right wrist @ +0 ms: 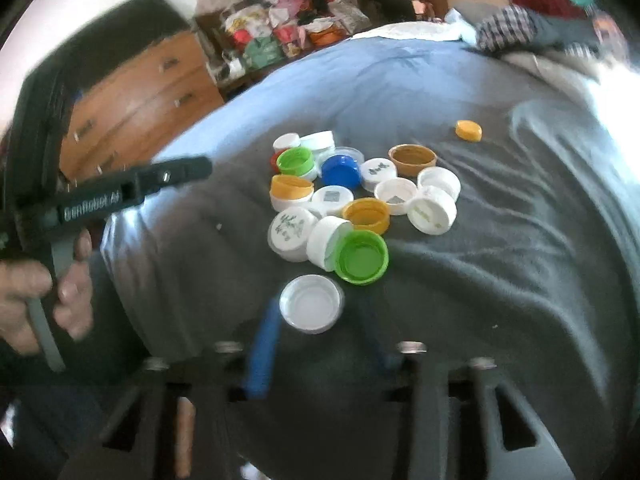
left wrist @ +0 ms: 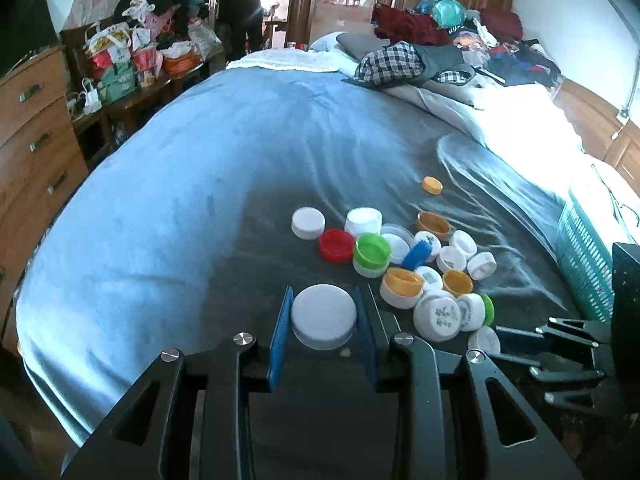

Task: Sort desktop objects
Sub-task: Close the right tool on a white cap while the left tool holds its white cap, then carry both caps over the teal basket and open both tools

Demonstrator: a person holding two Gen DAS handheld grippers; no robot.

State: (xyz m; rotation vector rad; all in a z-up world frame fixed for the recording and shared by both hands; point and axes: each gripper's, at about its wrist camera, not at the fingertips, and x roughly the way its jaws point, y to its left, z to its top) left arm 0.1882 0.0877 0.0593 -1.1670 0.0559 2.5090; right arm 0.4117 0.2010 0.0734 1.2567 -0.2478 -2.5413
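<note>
A heap of plastic bottle caps (left wrist: 416, 264), white, green, orange, red and blue, lies on a blue-grey bedspread (left wrist: 200, 160). My left gripper (left wrist: 324, 316) is shut on a large white cap (left wrist: 323, 318), held between its blue pads. In the right wrist view the heap (right wrist: 360, 196) lies ahead. My right gripper (right wrist: 320, 320) is open, its jaws on either side of an upturned white cap (right wrist: 311, 303), not touching it. A green cap (right wrist: 362, 257) lies just beyond. One orange cap (right wrist: 468, 130) lies apart.
A teal plastic basket (left wrist: 586, 256) stands at the right bed edge. Piled clothes (left wrist: 440, 48) cover the far end of the bed. A wooden dresser (left wrist: 32, 128) stands on the left. The left gripper's body and the hand holding it (right wrist: 60, 248) show in the right wrist view.
</note>
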